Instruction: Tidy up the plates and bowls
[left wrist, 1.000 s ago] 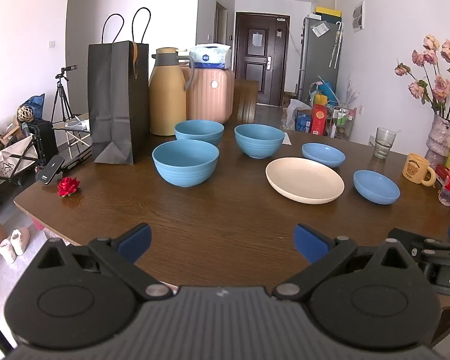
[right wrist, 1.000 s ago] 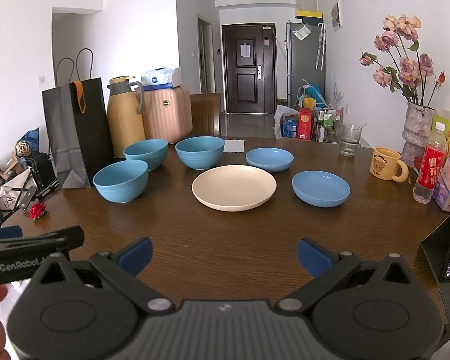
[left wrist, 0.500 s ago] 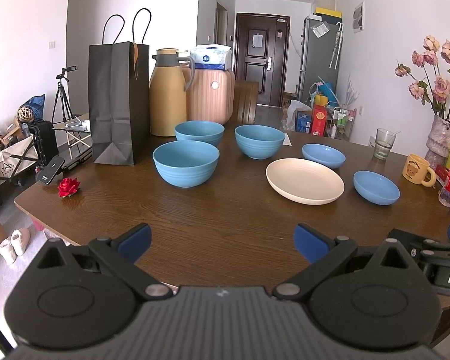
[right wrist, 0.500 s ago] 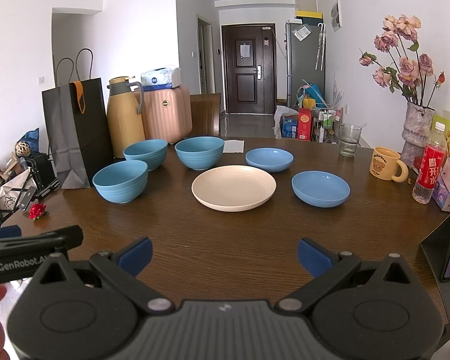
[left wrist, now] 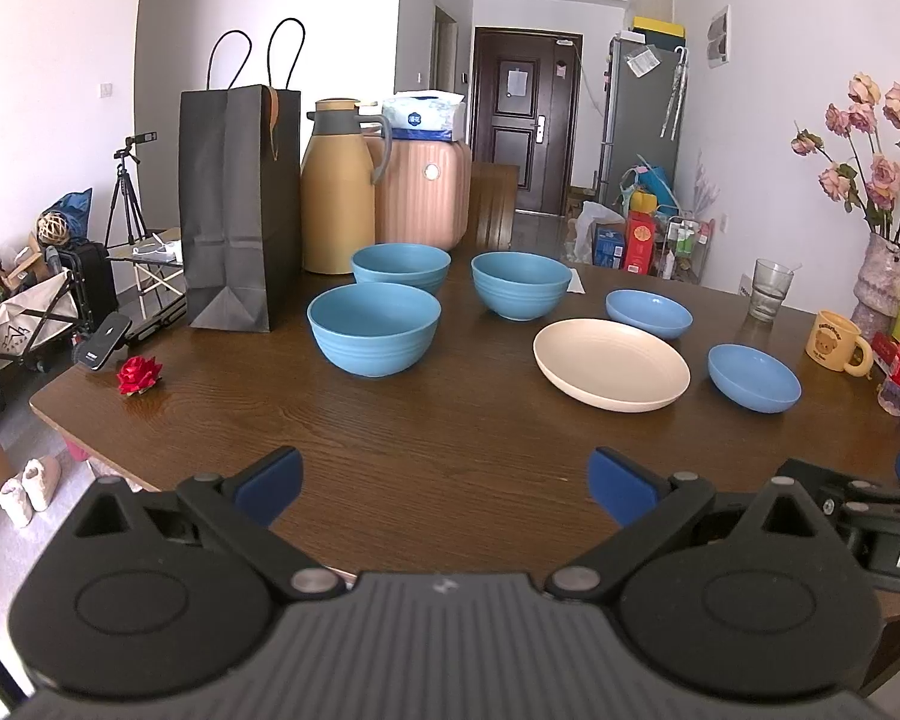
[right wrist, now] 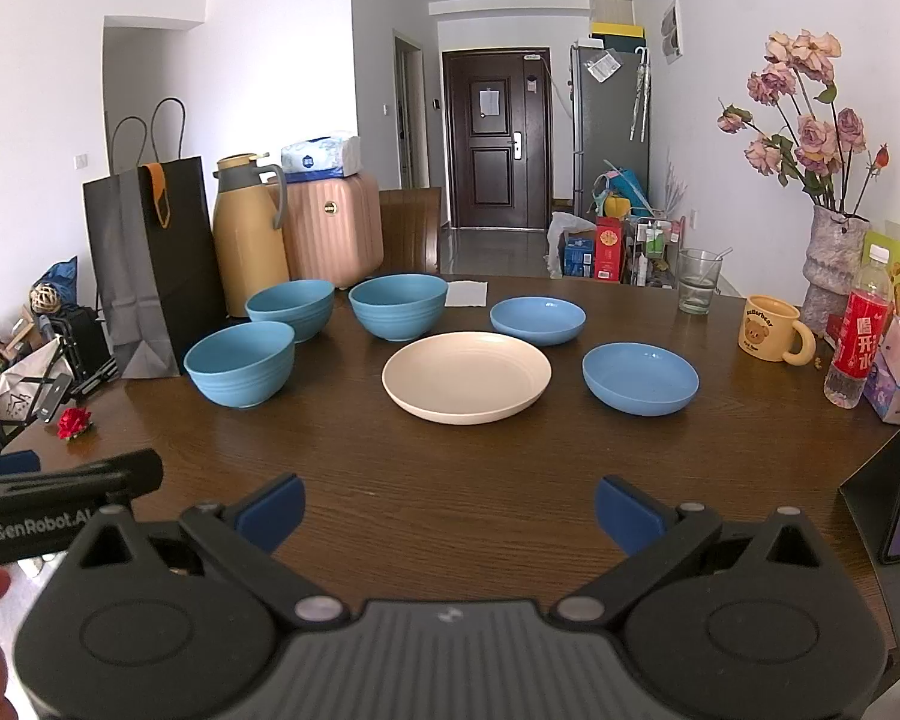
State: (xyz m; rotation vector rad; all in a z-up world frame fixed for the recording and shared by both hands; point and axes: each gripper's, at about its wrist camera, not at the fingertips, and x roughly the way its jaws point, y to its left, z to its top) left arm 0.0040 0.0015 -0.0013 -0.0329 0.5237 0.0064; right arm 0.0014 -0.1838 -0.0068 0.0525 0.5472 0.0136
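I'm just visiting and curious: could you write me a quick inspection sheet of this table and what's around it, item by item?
Surface: dark wooden table, dry, no spills seen.
Job's things: three deep blue bowls, one cream plate, two shallow blue dishes; all upright, apart, none stacked.
Clutter: black paper bag, tan thermos jug, glass, yellow bear mug, red-label bottle, flower vase, red rose, napkin.
Grippers: left gripper open, holding nothing; right gripper open, holding nothing; both at the near edge.
Cables: nothing seen.
Surroundings: pink suitcase, dark door, fridge, tripod.
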